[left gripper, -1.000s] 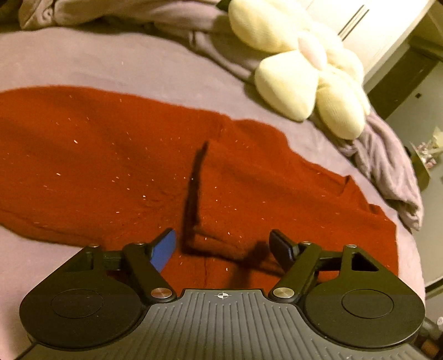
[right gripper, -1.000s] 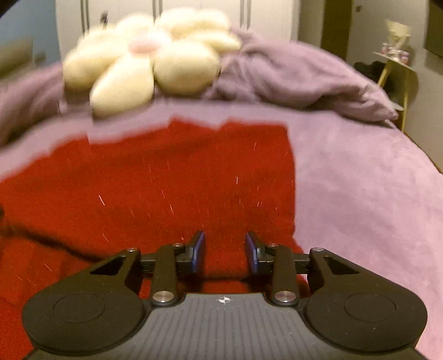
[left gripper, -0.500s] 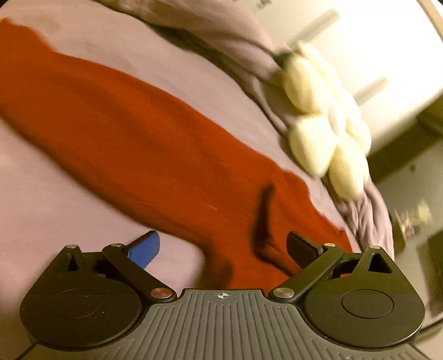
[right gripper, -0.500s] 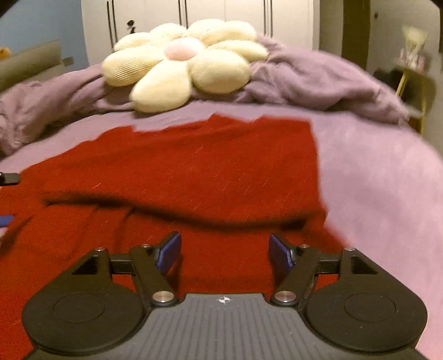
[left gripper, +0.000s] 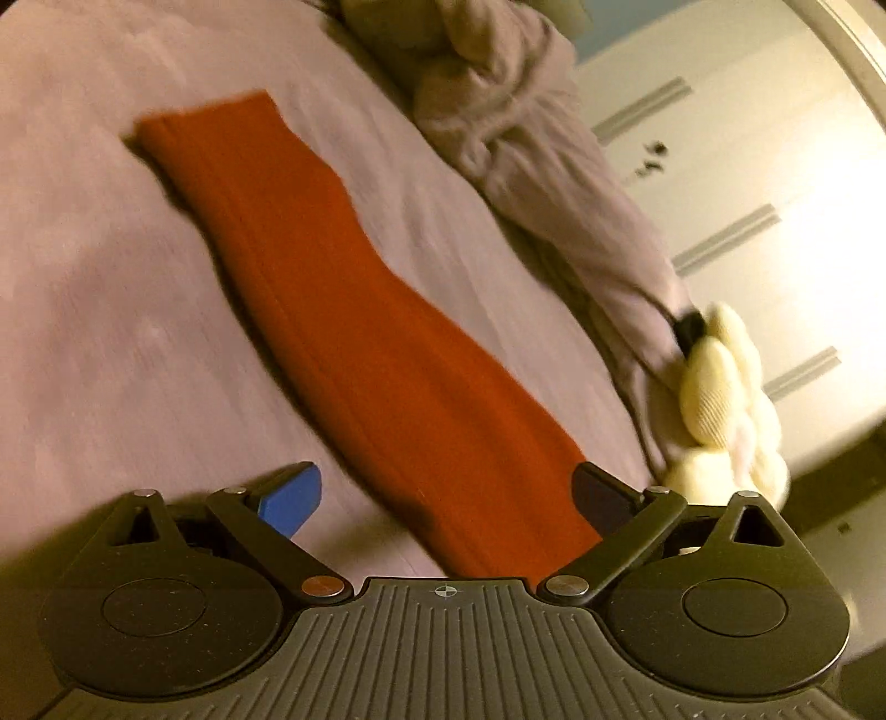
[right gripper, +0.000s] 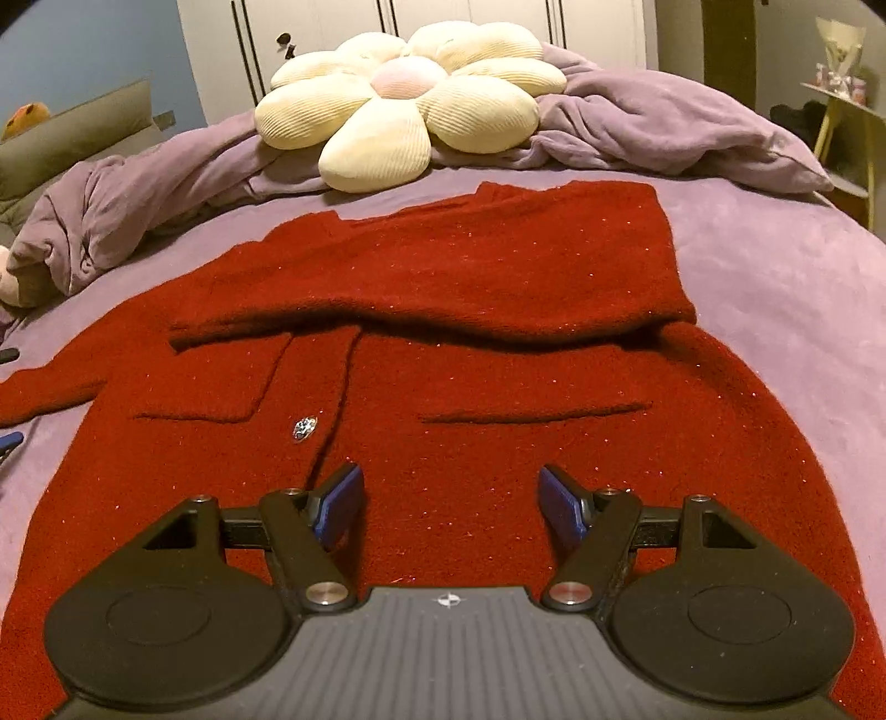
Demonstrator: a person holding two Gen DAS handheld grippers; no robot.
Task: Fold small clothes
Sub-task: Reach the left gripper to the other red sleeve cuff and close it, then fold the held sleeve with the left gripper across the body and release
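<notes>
A red knit cardigan (right gripper: 470,387) lies flat on the purple bed, front up, with a silver button (right gripper: 304,427). Its right sleeve (right gripper: 443,282) is folded across the chest. Its left sleeve (left gripper: 354,332) stretches out straight over the bed in the left wrist view. My left gripper (left gripper: 446,495) is open and empty, just above the near end of that sleeve. My right gripper (right gripper: 451,507) is open and empty, above the lower part of the cardigan.
A cream flower-shaped cushion (right gripper: 410,105) and a crumpled purple blanket (right gripper: 664,127) lie at the head of the bed; both also show in the left wrist view (left gripper: 720,399). White wardrobe doors (right gripper: 332,22) stand behind. A small side table (right gripper: 847,111) is at the right.
My left gripper has swung left off the cardigan body to the outstretched sleeve and opened wider. My right gripper has opened, let the folded sleeve go and pulled back toward the hem.
</notes>
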